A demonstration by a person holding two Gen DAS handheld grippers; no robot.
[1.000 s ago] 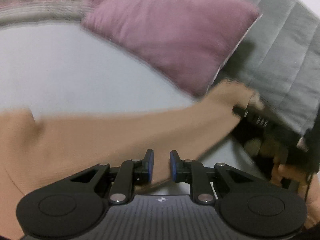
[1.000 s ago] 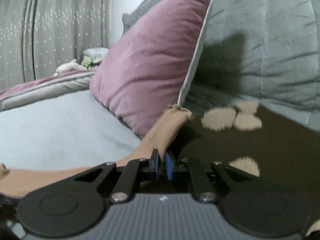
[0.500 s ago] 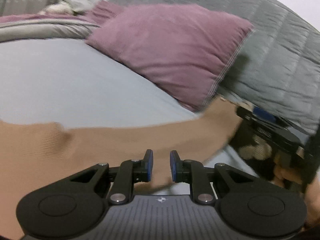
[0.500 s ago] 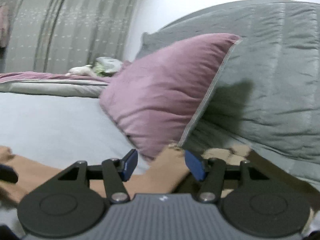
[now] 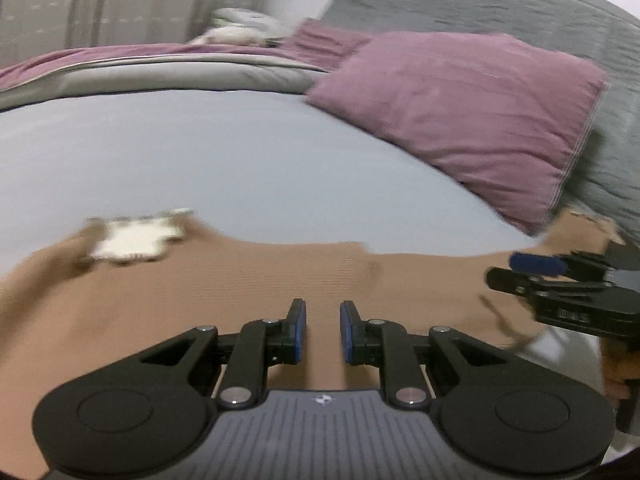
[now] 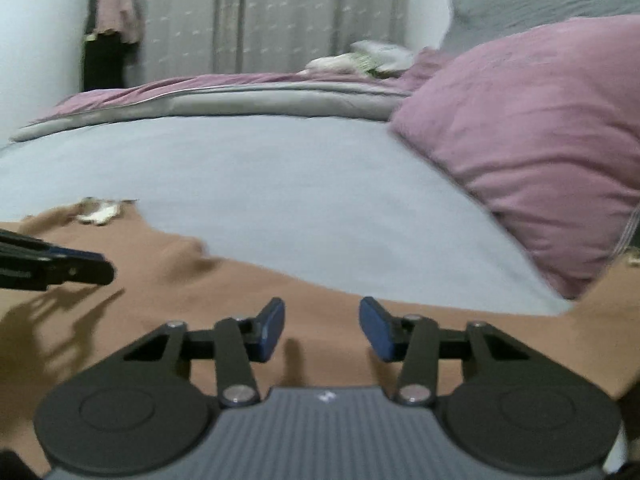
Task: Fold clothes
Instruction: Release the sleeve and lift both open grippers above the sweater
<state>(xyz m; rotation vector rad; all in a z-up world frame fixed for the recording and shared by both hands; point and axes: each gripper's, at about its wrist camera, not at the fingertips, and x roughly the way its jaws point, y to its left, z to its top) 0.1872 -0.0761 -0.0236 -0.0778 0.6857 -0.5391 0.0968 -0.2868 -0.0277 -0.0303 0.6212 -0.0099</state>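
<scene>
A tan knit garment (image 5: 248, 280) lies spread on the pale blue bed sheet (image 5: 200, 152), with a white patch (image 5: 136, 240) near its left end. One sleeve end reaches the foot of the mauve pillow (image 5: 576, 228). My left gripper (image 5: 323, 332) hovers over the garment's middle, its jaws a little apart with nothing between them. My right gripper (image 6: 323, 330) stands wide open above the same cloth (image 6: 248, 292). The right wrist view shows the left gripper (image 6: 76, 268) at its left edge, casting a shadow on the fabric. The right gripper (image 5: 540, 272) appears at the left wrist view's right edge.
A mauve pillow (image 6: 540, 140) leans on a grey quilted headboard (image 5: 520, 12) at the right. A folded grey and mauve duvet (image 6: 200, 96) lies across the far side of the bed. Curtains (image 6: 280, 12) and hanging clothes (image 6: 116, 12) stand behind.
My right gripper went from shut on the sleeve end to wide open and let it go. Both grippers have pulled back and tilted up, and the garment now lies flat.
</scene>
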